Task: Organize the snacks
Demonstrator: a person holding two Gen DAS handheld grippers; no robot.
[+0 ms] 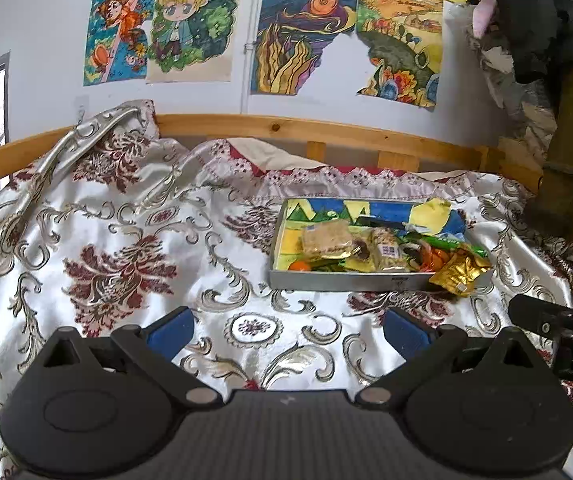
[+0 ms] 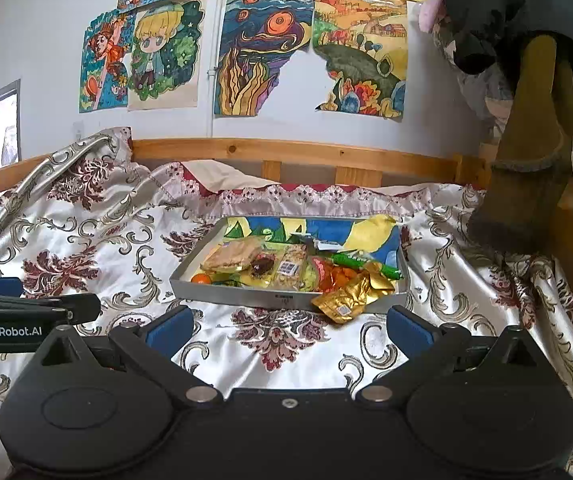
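Observation:
A shallow grey box (image 1: 346, 281) (image 2: 246, 295) lies on the patterned bedspread, holding several snack packets. A clear rice-cake packet (image 1: 324, 239) (image 2: 234, 255) lies at its left, a small orange fruit (image 1: 299, 266) (image 2: 201, 278) at its front left corner, and a green packet (image 2: 366, 263) at the right. A gold foil packet (image 1: 459, 273) (image 2: 346, 298) hangs over the front right rim. My left gripper (image 1: 288, 330) is open and empty, below and left of the box. My right gripper (image 2: 289, 330) is open and empty, just before the box's front wall.
The silver and maroon bedspread (image 1: 126, 248) is wrinkled and bunched at the back left. A wooden bed rail (image 1: 286, 126) runs behind it, under drawings on the wall. Dark clothes (image 1: 542, 40) hang at the right. The other gripper shows at the frame edges (image 1: 558, 328) (image 2: 14, 316).

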